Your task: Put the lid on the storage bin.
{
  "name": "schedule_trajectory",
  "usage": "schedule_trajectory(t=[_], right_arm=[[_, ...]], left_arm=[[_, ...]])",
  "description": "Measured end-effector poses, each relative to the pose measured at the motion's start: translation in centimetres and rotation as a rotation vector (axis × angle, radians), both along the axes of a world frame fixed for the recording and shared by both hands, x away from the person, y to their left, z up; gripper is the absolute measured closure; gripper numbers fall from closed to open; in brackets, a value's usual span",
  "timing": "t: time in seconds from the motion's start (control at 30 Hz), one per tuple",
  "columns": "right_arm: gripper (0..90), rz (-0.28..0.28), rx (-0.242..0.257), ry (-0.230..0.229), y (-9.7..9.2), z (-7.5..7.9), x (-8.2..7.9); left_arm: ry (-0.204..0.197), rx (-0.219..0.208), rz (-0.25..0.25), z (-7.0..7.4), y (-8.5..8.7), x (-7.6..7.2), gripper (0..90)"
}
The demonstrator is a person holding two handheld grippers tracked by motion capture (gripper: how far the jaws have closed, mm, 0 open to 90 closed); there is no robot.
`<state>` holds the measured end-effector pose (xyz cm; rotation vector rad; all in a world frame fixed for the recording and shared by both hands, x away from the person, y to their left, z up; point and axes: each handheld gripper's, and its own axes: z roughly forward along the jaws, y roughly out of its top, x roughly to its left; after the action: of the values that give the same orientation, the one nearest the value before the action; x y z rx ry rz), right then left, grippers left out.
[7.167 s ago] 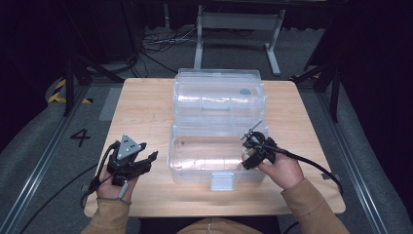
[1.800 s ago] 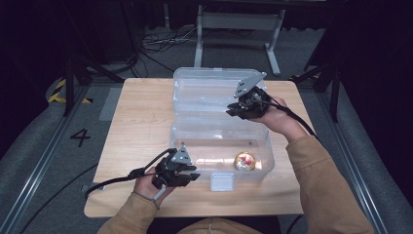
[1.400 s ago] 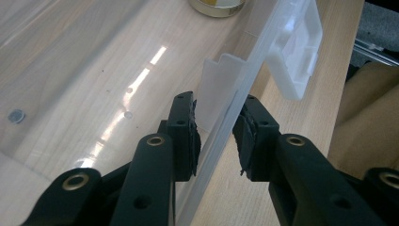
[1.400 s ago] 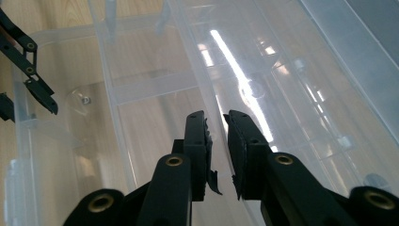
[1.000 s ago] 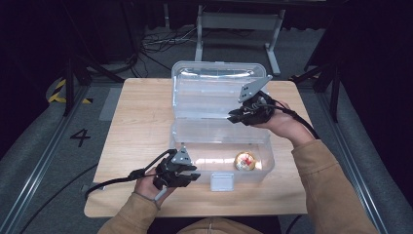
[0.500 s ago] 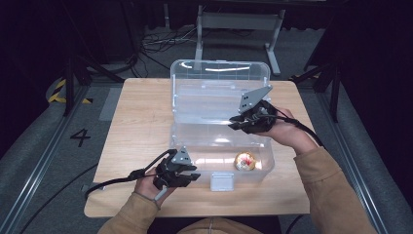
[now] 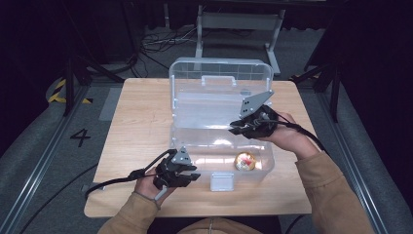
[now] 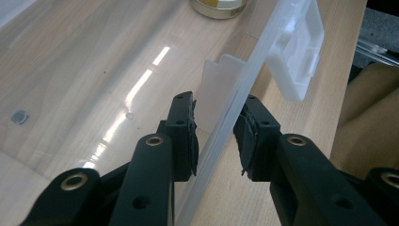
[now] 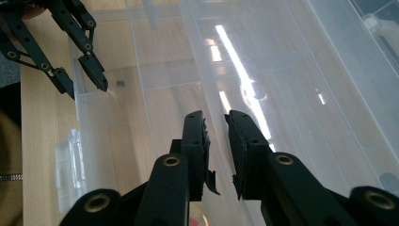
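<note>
Dark room around your wooden table [image 7: 141, 117]

You face grey floor [image 7: 34, 161] marked "4" [image 7: 80, 137], a metal rail [image 7: 39, 165] at your left, cables [image 7: 156, 46] and a grey stand [image 7: 238, 22] beyond.

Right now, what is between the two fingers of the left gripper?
The clear front wall of the plastic box passes between the left gripper fingers, shown in the left gripper view. A gap remains on each side, so they straddle it without pinching.

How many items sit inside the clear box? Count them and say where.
1: a small round gold item lies on the floor of the clear plastic box, near its front right corner, by the latch.
</note>
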<state>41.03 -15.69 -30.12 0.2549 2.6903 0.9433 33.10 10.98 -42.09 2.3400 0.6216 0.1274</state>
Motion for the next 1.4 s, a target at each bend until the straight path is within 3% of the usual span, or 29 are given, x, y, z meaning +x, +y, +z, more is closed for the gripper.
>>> schedule_trajectory(t=[0.93, 1.4], right_arm=[[78.3, -0.010, 0.010, -0.008, -0.2, -0.9, -2.1], [78.4, -0.011, 0.014, 0.013, -0.2, -1.3, -2.7]], left_arm=[[0.004, 0.000, 0.000, 0.0, 0.0, 0.0, 69.3], [0.004, -0.001, -0.001, 0.0, 0.0, 0.0, 69.4]])
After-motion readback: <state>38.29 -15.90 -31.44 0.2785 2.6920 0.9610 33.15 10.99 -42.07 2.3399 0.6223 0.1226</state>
